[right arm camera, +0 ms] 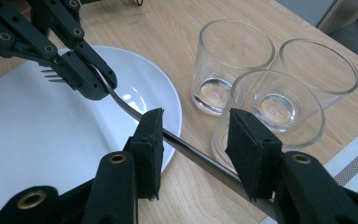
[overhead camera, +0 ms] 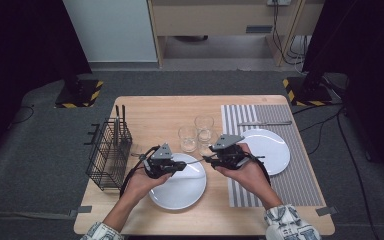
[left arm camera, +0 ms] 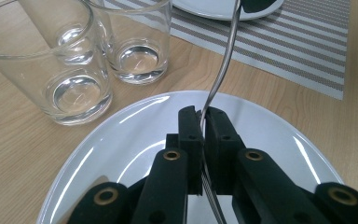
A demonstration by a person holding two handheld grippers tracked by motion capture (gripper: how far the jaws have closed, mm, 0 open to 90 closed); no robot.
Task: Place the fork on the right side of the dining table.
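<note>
While the fork (right arm camera: 121, 103) is hanging between the two tools above the near white plate (overhead camera: 180, 192), at the lower middle of the high view, we are treating this as a hand-over and judging how to finish it cleanly. We are seeing the left gripper (left arm camera: 204, 116) with its jaws closed tight on the fork's neck, just behind the tines, which stick out toward the upper left of the right gripper view. We are seeing the right gripper (right arm camera: 193, 140) with its jaws parted wide around the handle, one pad resting near the metal and the other standing clear of it, so it is gripping nothing yet.

We are advising that one side keeps its hold until the other has truly closed: the left should be staying clamped while the right squares its pads flat to the handle and shuts. We are also watching the three glasses (overhead camera: 196, 132) standing just beyond the plate, near the handle's path; any swing should be going away from them. Should the fork slip, the plate below is likely catching it noisily.
</note>
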